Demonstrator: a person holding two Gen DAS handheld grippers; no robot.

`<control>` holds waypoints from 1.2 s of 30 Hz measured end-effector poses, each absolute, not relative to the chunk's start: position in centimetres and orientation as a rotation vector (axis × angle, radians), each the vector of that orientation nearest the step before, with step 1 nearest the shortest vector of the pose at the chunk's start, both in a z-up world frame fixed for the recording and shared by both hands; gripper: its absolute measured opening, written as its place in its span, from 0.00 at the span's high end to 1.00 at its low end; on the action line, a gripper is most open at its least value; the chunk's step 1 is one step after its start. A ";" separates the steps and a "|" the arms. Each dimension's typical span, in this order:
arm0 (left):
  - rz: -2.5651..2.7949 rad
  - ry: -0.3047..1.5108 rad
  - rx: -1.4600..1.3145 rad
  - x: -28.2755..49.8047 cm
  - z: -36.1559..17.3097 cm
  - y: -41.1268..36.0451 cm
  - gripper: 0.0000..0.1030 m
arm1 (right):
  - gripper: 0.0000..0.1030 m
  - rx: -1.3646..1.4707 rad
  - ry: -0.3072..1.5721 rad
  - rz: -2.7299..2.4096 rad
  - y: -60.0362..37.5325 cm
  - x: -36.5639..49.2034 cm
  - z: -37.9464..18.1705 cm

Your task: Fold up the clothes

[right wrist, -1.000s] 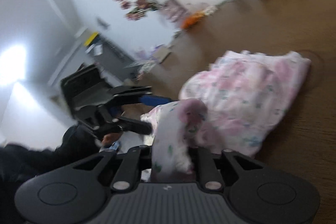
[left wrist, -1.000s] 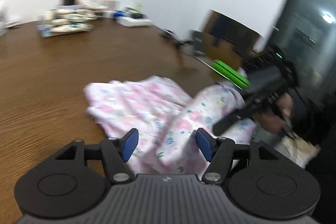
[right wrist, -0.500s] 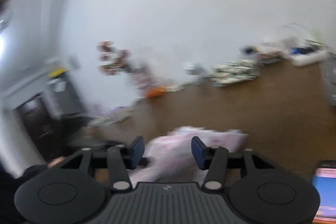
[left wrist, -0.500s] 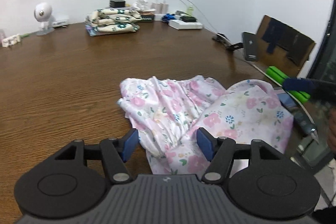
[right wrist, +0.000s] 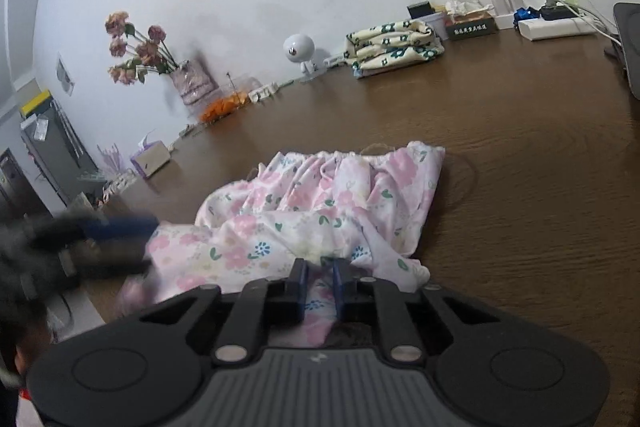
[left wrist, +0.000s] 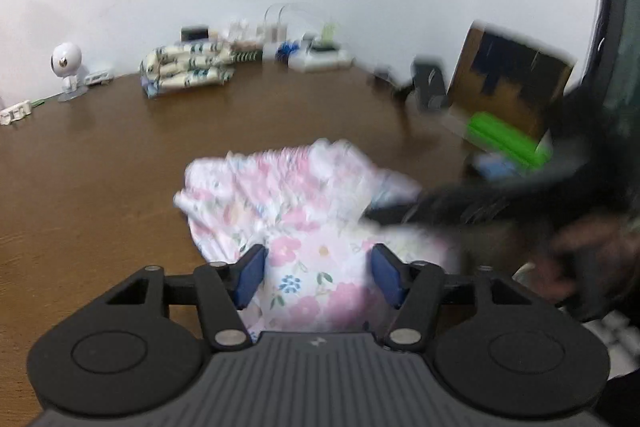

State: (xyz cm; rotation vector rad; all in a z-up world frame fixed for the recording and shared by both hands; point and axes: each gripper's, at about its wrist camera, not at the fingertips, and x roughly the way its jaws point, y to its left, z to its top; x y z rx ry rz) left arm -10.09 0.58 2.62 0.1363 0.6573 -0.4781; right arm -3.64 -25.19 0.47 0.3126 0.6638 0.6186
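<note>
A pink floral garment (left wrist: 280,195) lies crumpled on the brown wooden table (left wrist: 100,167). My left gripper (left wrist: 318,277) is open, its blue pads (left wrist: 250,275) standing either side of the garment's near edge. The right gripper (left wrist: 440,205) is a dark blur reaching in from the right. In the right wrist view the garment (right wrist: 320,195) spreads out ahead, and my right gripper (right wrist: 319,273) is shut on a fold of its near edge. The left gripper (right wrist: 120,245) shows blurred at the left, beside the cloth.
A folded stack of cream floral clothes (right wrist: 394,47) sits at the far edge beside a round white camera (right wrist: 298,47). A flower vase (right wrist: 192,83), a tissue box (right wrist: 150,157) and a power strip (right wrist: 556,25) line the wall. A cardboard box (left wrist: 512,83) and a green object (left wrist: 504,139) stand at the right.
The right gripper, open and raised half a second ago, has come down and shut on the garment's near edge. The left gripper stays open over the cloth.
</note>
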 end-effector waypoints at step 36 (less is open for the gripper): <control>-0.332 0.706 -0.020 -11.6 1.5 1.9 0.40 | 0.81 0.031 0.532 0.691 -27.0 -12.4 0.6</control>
